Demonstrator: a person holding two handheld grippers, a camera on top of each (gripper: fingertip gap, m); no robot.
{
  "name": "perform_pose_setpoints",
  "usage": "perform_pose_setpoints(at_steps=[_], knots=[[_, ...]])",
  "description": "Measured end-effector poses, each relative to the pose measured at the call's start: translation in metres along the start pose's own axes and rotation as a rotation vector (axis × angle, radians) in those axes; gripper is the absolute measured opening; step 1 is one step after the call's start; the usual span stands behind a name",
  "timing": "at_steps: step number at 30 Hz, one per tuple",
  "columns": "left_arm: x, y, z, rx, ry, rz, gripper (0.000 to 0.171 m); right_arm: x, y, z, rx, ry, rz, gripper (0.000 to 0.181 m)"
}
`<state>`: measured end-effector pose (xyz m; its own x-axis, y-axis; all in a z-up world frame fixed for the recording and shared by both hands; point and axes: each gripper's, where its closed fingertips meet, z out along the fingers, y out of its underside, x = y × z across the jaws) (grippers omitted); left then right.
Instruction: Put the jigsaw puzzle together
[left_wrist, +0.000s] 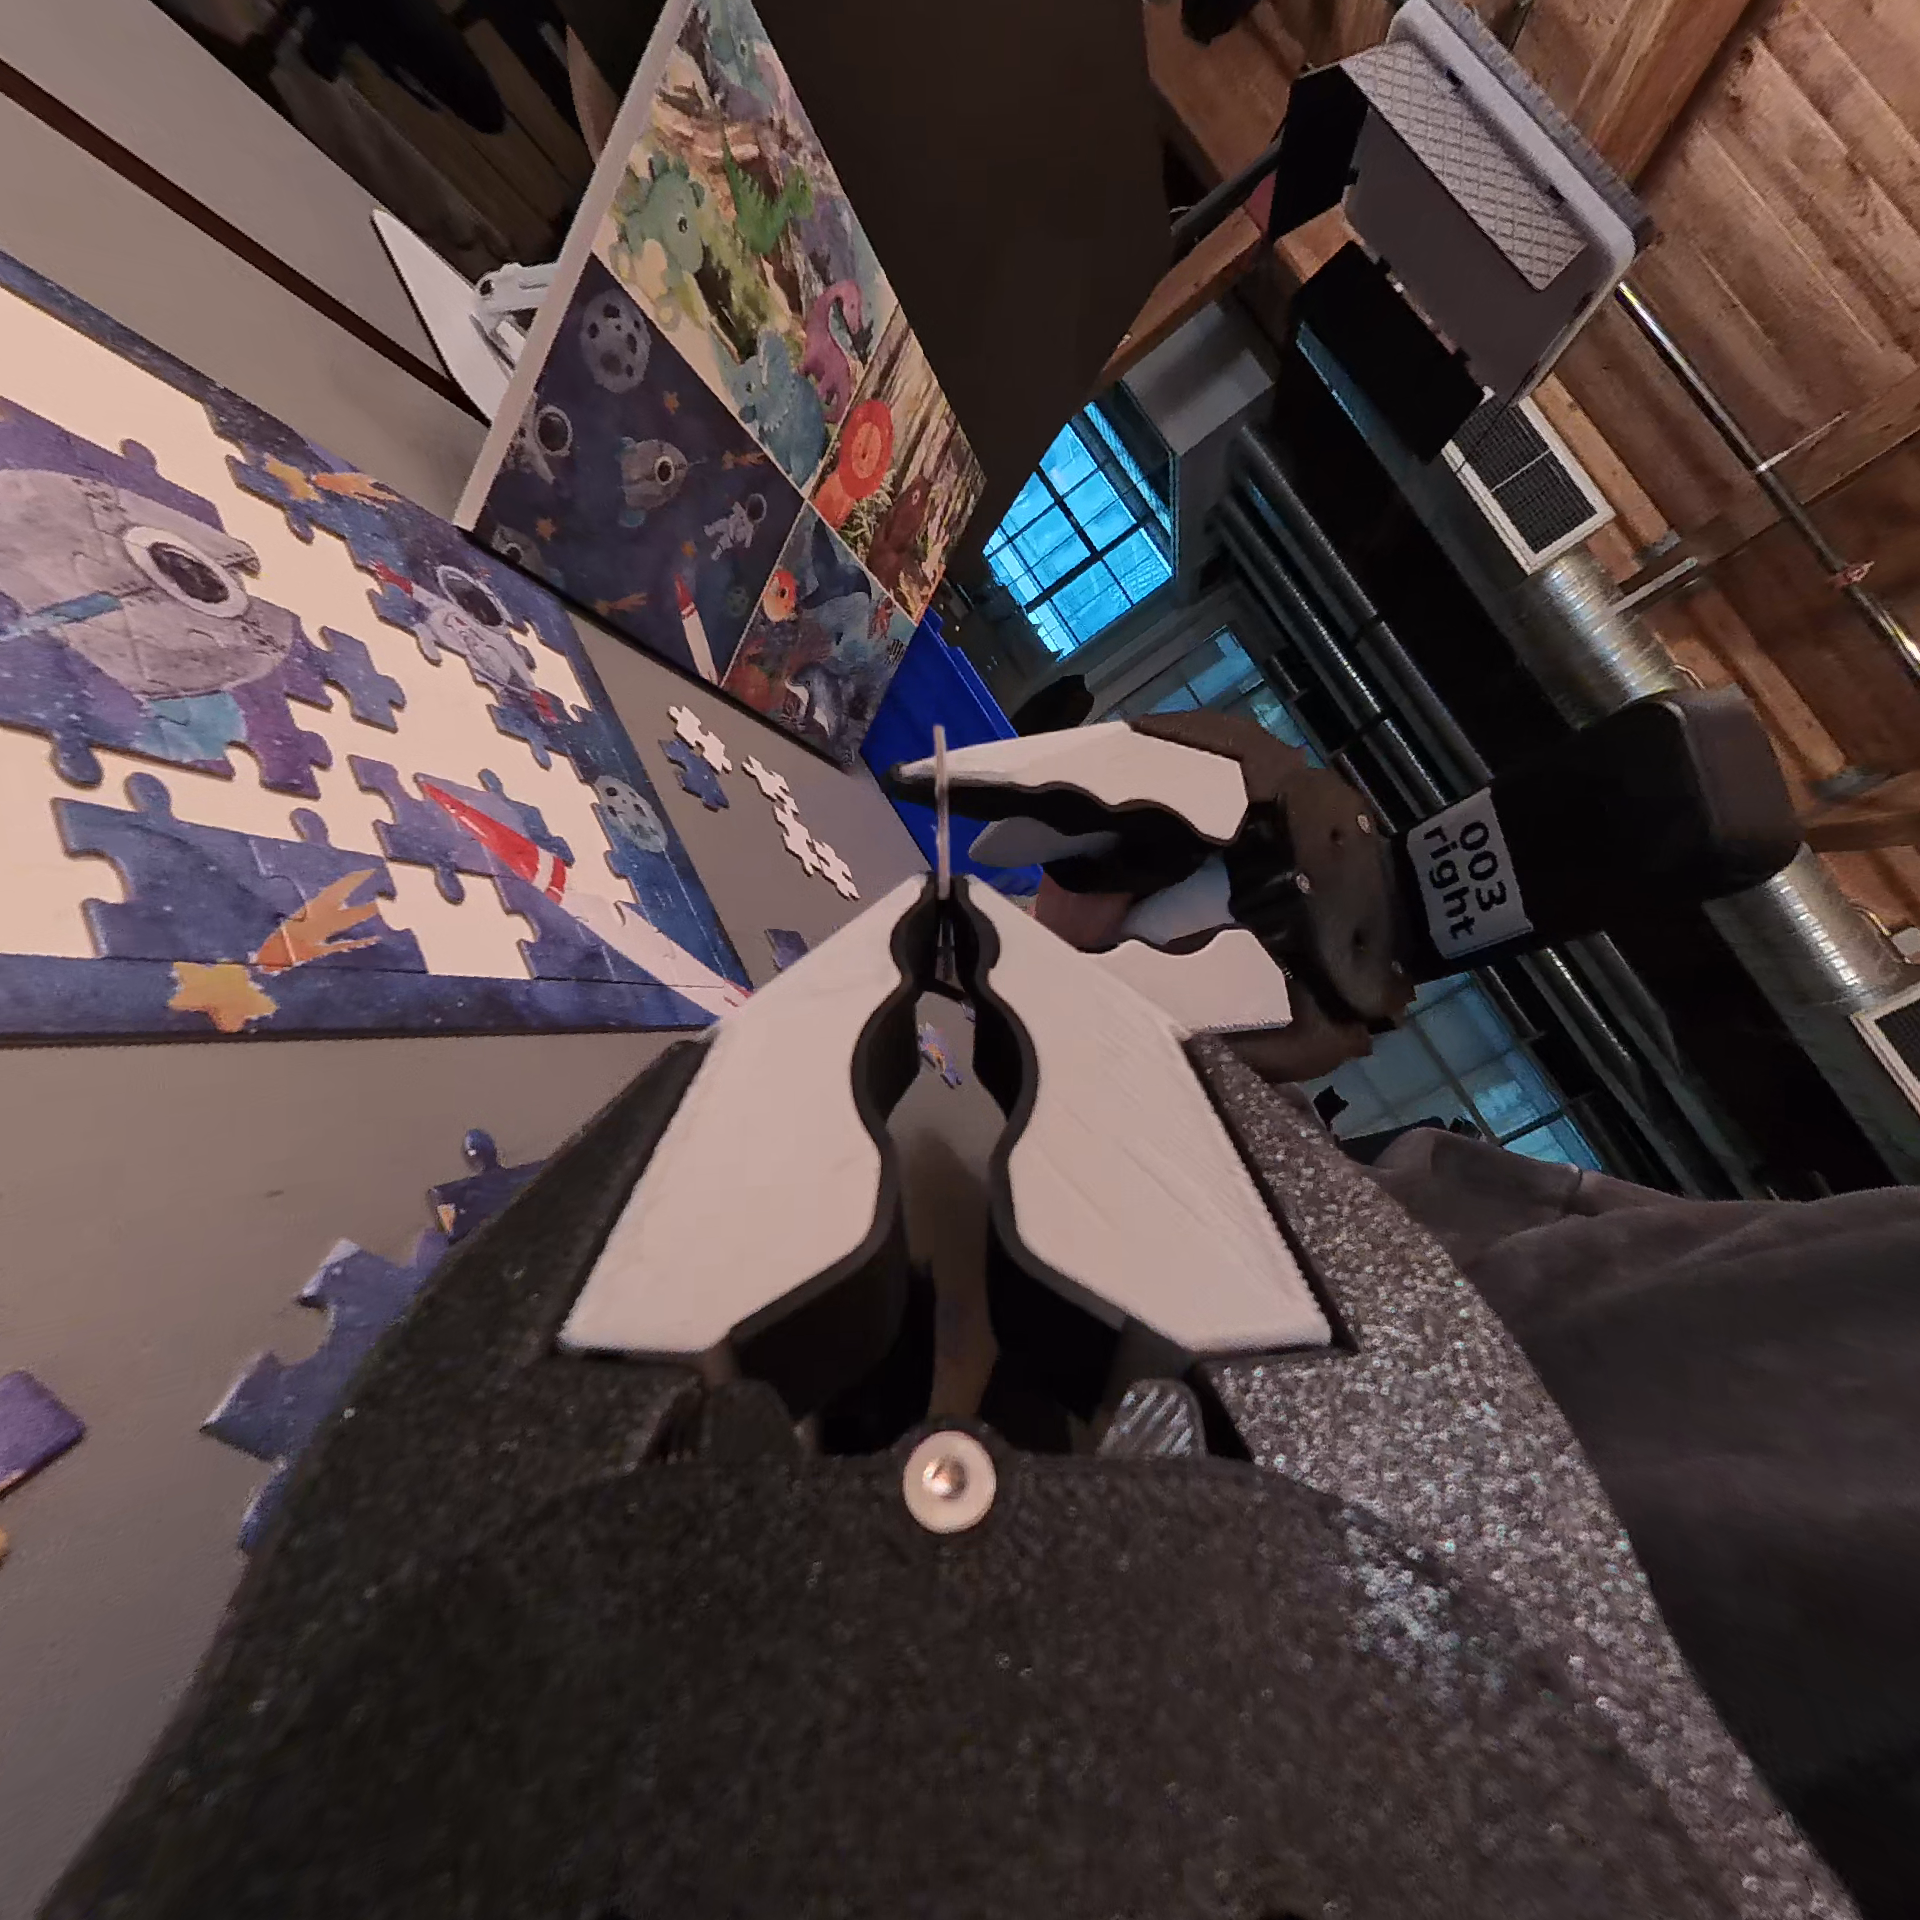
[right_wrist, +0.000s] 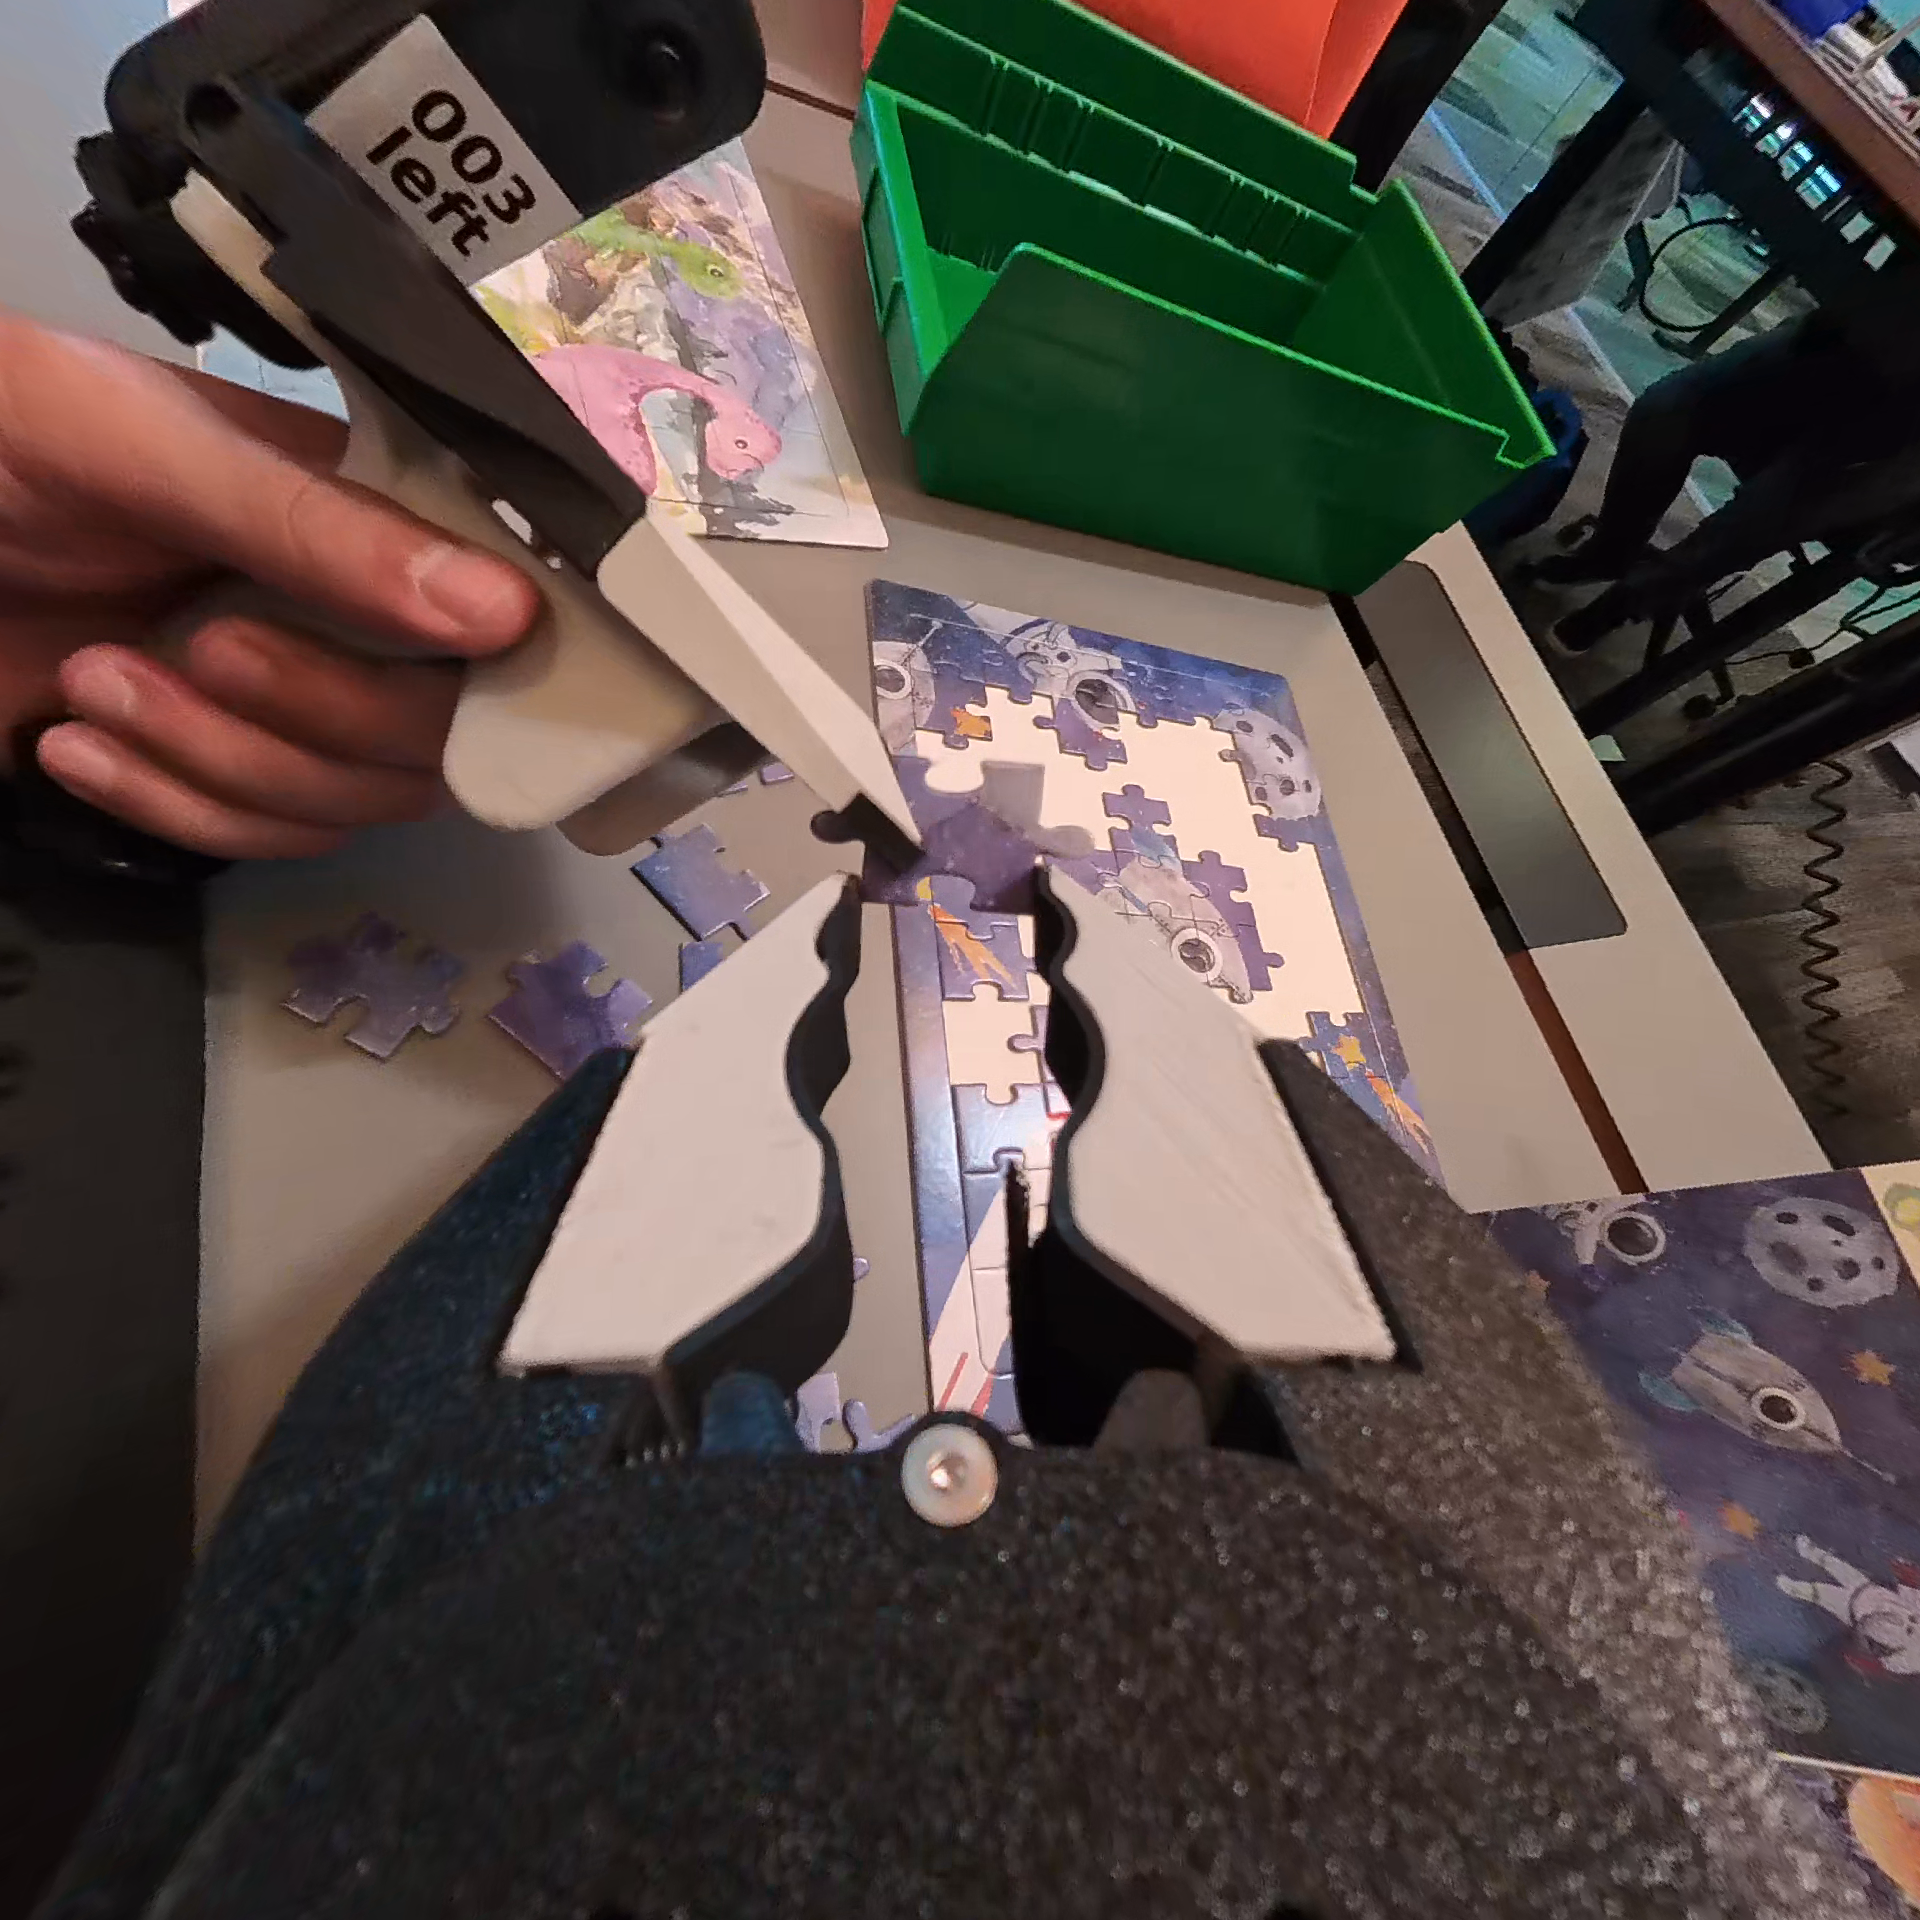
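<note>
Green bins (right_wrist: 1195, 416); blue starry puzzle (right_wrist: 1091, 831); white-and-black jaws.

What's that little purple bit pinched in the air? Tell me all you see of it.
It is a thin, flat cardboard jigsaw piece with a dark purple-blue printed face and knobs and notches. The left tongs pinch one edge, shut on it; the open right tongs flank it. It hangs above the unfinished space puzzle.

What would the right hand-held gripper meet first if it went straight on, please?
Probably the puzzle piece pinched by the left hand-held gripper: it hangs just beyond the right hand-held gripper and its open fingertips, though depth is unclear.
</note>
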<state>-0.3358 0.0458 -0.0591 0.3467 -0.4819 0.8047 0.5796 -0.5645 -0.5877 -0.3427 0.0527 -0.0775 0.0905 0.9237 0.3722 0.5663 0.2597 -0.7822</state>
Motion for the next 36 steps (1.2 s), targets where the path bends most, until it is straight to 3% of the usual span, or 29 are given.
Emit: perform_pose_setpoints(at_steps=[6, 10, 15, 20, 23, 28, 36], knots=[[-0.004, 0.004, 0.002, -0.024, -0.035, 0.025, 0.001, 0.000, 0.005, 0.002, -0.016, 0.009, -0.022, 0.033], [-0.002, 0.005, 0.003, -0.042, -0.035, 0.041, 0.013, -0.001, 0.010, 0.005, -0.025, 0.004, -0.024, 0.033], [-0.011, -0.017, -0.012, 0.070, -0.107, 0.088, 0.019, 0.011, 0.007, 0.004, -0.033, -0.088, 0.040, 0.033], [-0.012, -0.042, -0.031, 0.221, -0.159, 0.137, 0.018, 0.060, 0.023, 0.045, -0.289, -0.242, 0.110, 0.033], [-0.010, -0.046, -0.037, 0.251, -0.173, 0.160, 0.018, 0.068, 0.031, 0.086, -0.411, -0.341, 0.125, 0.033], [-0.007, -0.038, -0.031, 0.212, -0.173, 0.193, 0.018, 0.094, 0.046, 0.139, -0.534, -0.332, 0.106, 0.033], [-0.004, -0.028, -0.021, 0.150, -0.198, 0.293, 0.018, 0.106, 0.059, 0.164, -0.606, -0.384, 0.116, 0.033]])
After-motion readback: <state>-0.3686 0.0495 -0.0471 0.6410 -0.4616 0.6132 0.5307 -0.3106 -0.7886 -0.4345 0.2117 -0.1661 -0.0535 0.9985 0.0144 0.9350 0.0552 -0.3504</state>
